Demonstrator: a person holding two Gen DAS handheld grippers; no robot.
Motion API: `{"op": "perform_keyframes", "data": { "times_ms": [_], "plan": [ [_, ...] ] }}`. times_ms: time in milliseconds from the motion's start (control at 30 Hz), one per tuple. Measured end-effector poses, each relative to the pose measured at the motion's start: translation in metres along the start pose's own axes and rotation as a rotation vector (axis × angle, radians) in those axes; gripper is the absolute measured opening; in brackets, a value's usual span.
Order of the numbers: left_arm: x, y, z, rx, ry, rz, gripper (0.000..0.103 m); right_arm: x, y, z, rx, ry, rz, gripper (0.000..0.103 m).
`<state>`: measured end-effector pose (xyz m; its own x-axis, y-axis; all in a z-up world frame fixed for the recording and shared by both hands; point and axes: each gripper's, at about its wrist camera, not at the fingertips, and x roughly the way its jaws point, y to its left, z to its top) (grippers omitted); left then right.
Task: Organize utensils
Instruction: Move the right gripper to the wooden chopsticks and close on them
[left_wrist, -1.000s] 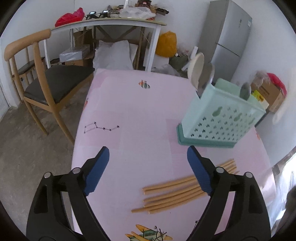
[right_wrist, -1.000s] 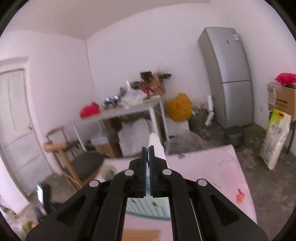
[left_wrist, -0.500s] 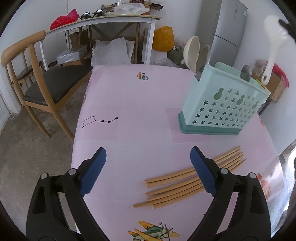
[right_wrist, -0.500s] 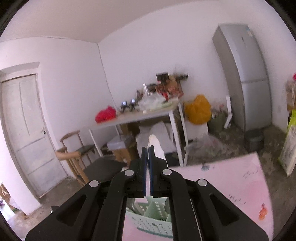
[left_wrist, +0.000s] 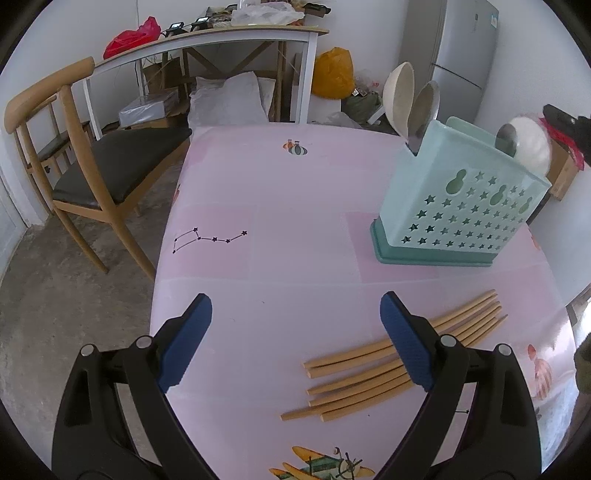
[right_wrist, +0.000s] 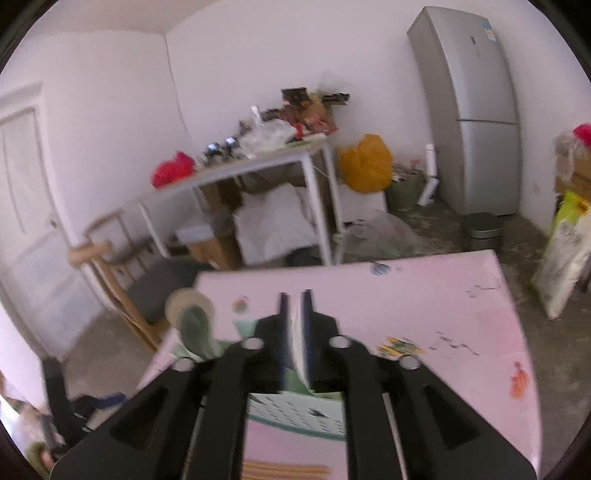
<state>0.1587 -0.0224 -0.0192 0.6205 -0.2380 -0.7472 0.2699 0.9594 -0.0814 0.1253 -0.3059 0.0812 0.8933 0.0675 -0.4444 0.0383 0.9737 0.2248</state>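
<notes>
The left gripper hangs over the pink table with its blue-padded jaws spread wide and nothing between them; its right jaw overlaps, in view, a loose bundle of tan chopsticks lying flat on the cloth on the near side of the holder. The mint-green utensil holder, pierced with star cut-outs, stands upright on the table; a cream ladle and a metal spoon rise from its far-left corner; another metal spoon and a white rice paddle stick up at its right end. The right gripper sits directly above the holder; its jaws have just been parting and now stand a narrow way apart, with the paddle's pale handle between them; the blur hides whether the pads touch it. Beyond the holder, off the table, stand a wooden chair, a cluttered white desk and a grey fridge.
</notes>
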Motion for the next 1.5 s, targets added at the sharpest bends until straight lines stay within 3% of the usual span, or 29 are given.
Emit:
{"op": "perform_keyframes", "data": {
  "times_ms": [33,233,333,433,467,567,700,833,900,1133,1367,1500],
  "plan": [
    [0.001,0.000,0.000,0.002,0.002,0.001,0.088,-0.004,-0.002,-0.003,0.006,-0.007,-0.016,0.048],
    [0.001,-0.004,-0.002,0.039,-0.007,0.035,0.088,-0.034,-0.014,-0.015,0.033,-0.028,-0.051,0.049],
    [-0.001,-0.003,-0.003,0.036,-0.013,0.045,0.088,-0.043,-0.021,-0.032,0.076,0.023,-0.029,0.049],
    [-0.002,-0.001,-0.002,0.036,-0.022,0.051,0.088,-0.042,-0.024,-0.060,0.138,0.129,0.016,0.049],
    [-0.003,-0.001,-0.001,0.035,-0.031,0.053,0.084,-0.040,-0.024,-0.071,0.163,0.171,0.037,0.049],
    [-0.003,0.000,0.001,0.018,-0.051,0.027,0.057,-0.029,-0.018,-0.108,0.229,0.303,0.092,0.049],
    [0.013,-0.007,0.001,0.036,0.002,-0.024,0.019,-0.002,-0.008,-0.154,0.348,0.487,0.162,0.046],
    [0.034,-0.019,-0.010,0.089,0.077,-0.028,0.001,0.022,0.003,-0.177,0.405,0.570,0.195,0.042],
    [0.040,-0.018,-0.017,0.062,0.117,-0.036,0.000,0.034,0.007,-0.184,0.428,0.593,0.202,0.040],
    [0.027,-0.020,-0.035,0.013,0.126,-0.097,0.000,0.050,0.010,-0.184,0.499,0.576,0.174,0.031],
    [0.010,-0.017,-0.057,-0.072,0.206,-0.237,0.000,0.049,0.016,-0.183,0.491,0.562,0.105,0.022],
    [0.001,-0.017,-0.073,-0.105,0.239,-0.317,0.000,0.049,0.025,-0.184,0.446,0.561,0.073,0.012]
  ]
}}
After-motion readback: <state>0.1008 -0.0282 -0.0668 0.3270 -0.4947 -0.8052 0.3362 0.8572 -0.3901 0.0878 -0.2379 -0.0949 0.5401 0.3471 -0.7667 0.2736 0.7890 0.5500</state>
